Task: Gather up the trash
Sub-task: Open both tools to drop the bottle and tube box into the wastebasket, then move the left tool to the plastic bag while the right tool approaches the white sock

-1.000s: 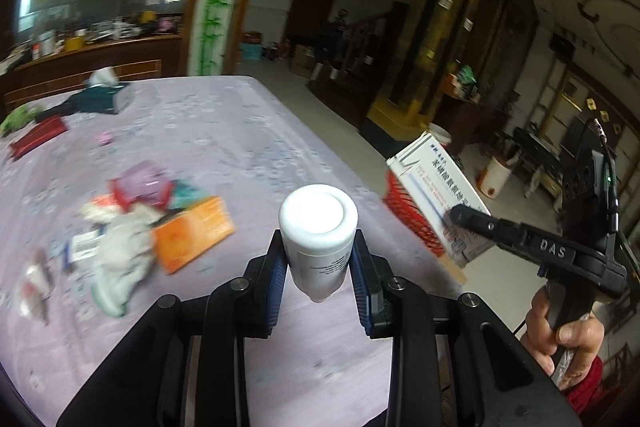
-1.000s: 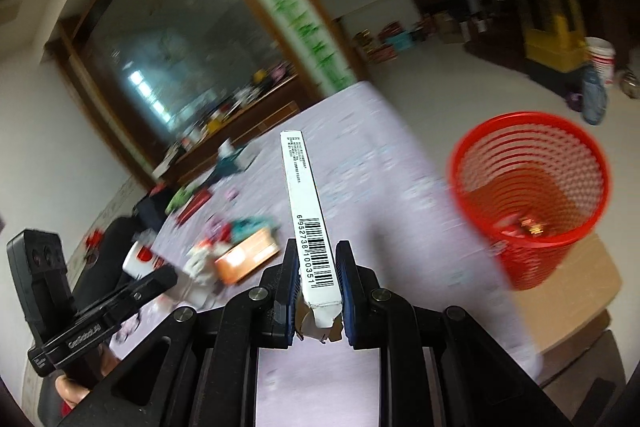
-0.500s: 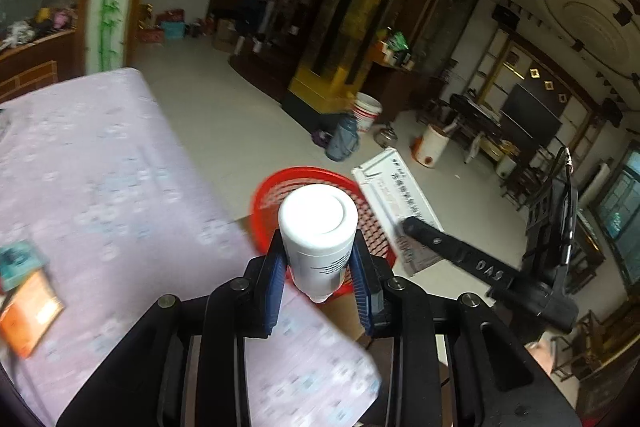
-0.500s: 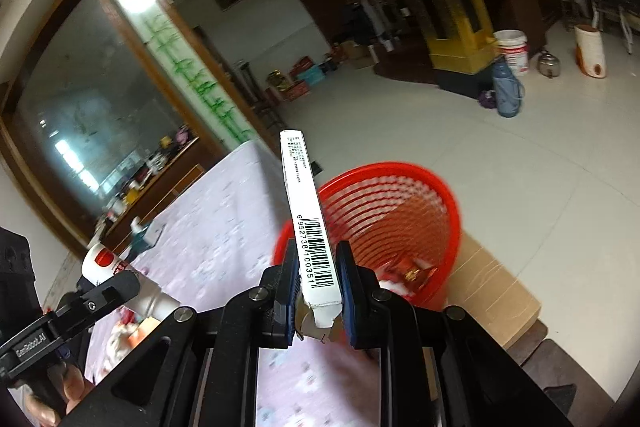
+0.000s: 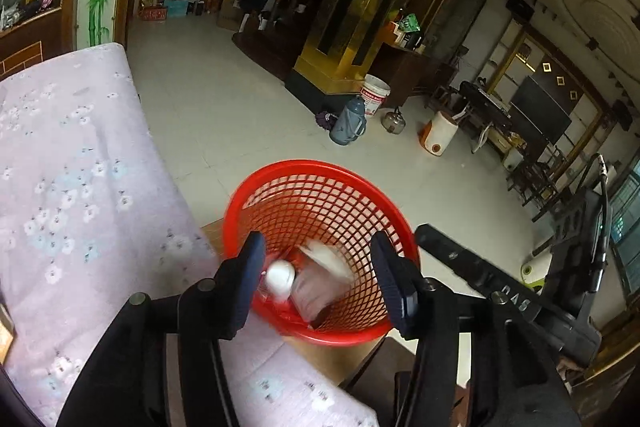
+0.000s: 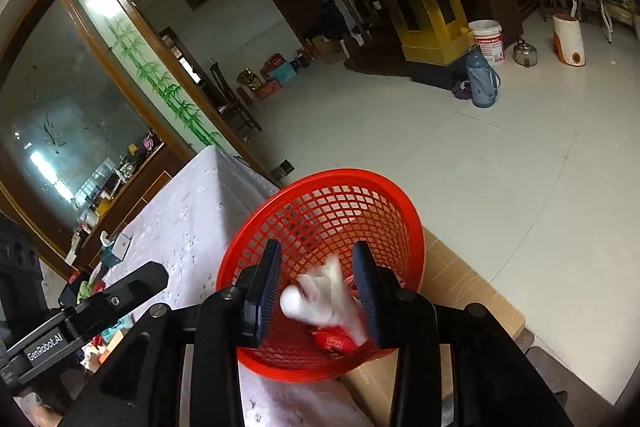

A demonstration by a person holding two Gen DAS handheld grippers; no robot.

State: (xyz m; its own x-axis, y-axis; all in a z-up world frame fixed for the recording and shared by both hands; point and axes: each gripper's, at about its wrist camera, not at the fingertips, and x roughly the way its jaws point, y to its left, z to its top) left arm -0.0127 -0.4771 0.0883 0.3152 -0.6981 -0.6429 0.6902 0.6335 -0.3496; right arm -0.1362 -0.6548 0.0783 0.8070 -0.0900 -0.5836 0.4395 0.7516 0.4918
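Both grippers hang over a red mesh wastebasket (image 5: 320,187) (image 6: 340,195) beside the table's edge. My left gripper (image 5: 320,275) is open with nothing between its fingers; below it a white-capped bottle (image 5: 280,277) and a blurred white box (image 5: 320,283) lie inside the basket. My right gripper (image 6: 316,279) is open too, and the same white bottle (image 6: 294,301) and blurred box (image 6: 336,295) show in the basket under it, on top of red wrappers (image 6: 334,339). The other gripper's black body shows at each view's side.
A table under a lilac flowered cloth (image 5: 72,187) runs left of the basket, with more litter at its far end (image 6: 108,331). A cardboard box (image 6: 460,291) sits under the basket. On the tiled floor stand a blue thermos (image 5: 347,125), a white bucket (image 5: 374,99) and a kettle.
Both grippers swung from the table to above the basket, then opened. The white bottle and the barcoded box left the jaws and dropped into the basket.
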